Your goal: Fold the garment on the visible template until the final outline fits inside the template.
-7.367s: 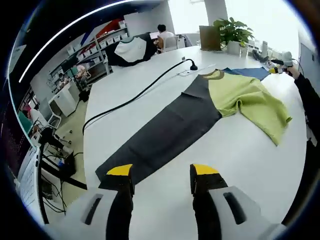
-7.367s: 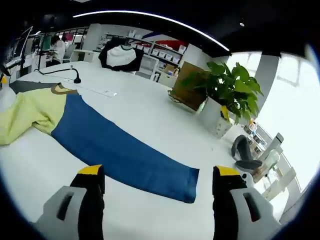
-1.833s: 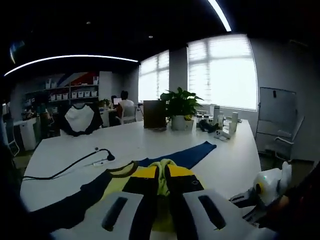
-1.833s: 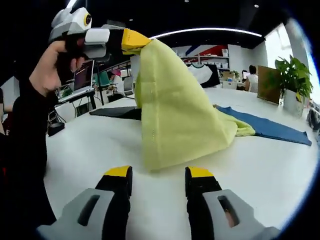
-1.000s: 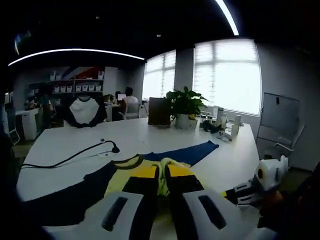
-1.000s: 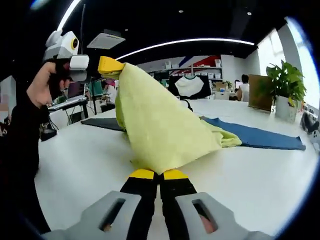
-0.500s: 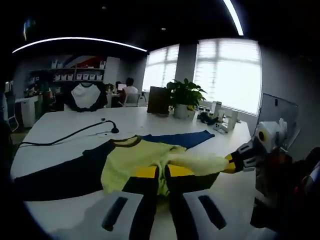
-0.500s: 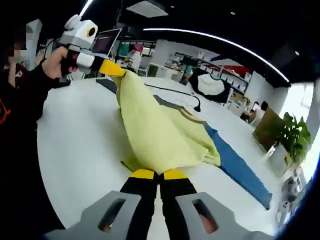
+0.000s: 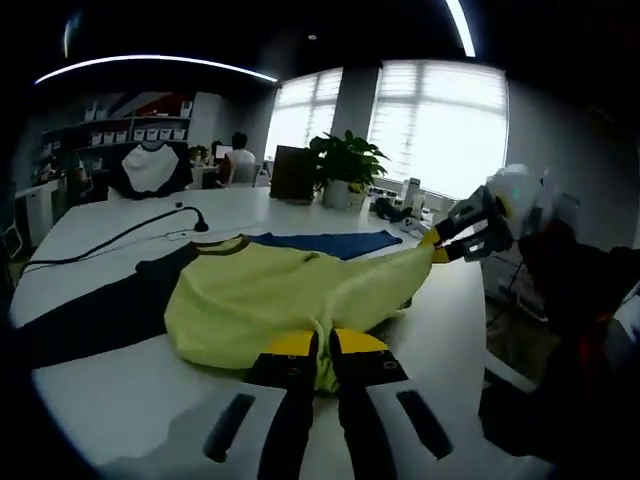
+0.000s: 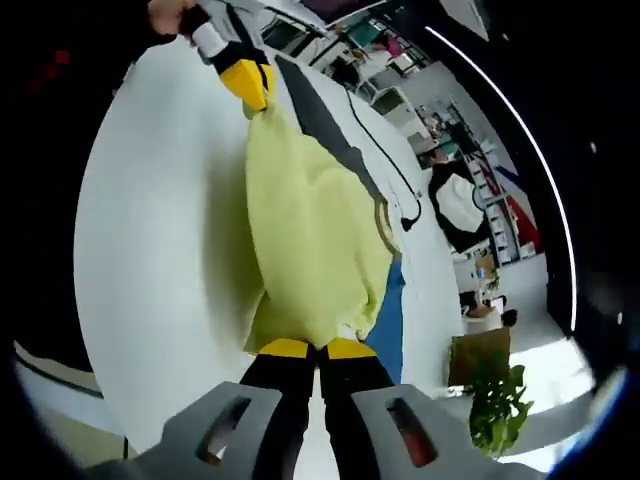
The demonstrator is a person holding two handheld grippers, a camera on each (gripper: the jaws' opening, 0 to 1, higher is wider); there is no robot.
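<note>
In the left gripper view, the left gripper (image 9: 318, 357) is rising from the bottom centre with its yellow-tipped jaws pinched tight on an edge of the yellow-green garment (image 9: 280, 300). The garment is lying across the middle of the frame on the white worktop (image 9: 120, 375) and stretching up to the right, where the right gripper (image 9: 440, 246) is clamping its far end. Behind the garment, a dark grey strip of the template (image 9: 85, 315) is running off to the left and a blue strip (image 9: 330, 243) is reaching toward the upper centre. A black cable (image 9: 110, 240) is curving over the worktop at upper left, and a potted plant (image 9: 340, 165) is standing near the window.

In the right gripper view, the right gripper (image 10: 305, 352) is closing on the garment (image 10: 310, 250) at the bottom centre, while the left gripper (image 10: 245, 80) is holding the opposite end at the upper left. The cloth appears to be hanging taut between them, though whether its middle is touching the worktop (image 10: 150, 260) is hard to tell.
</note>
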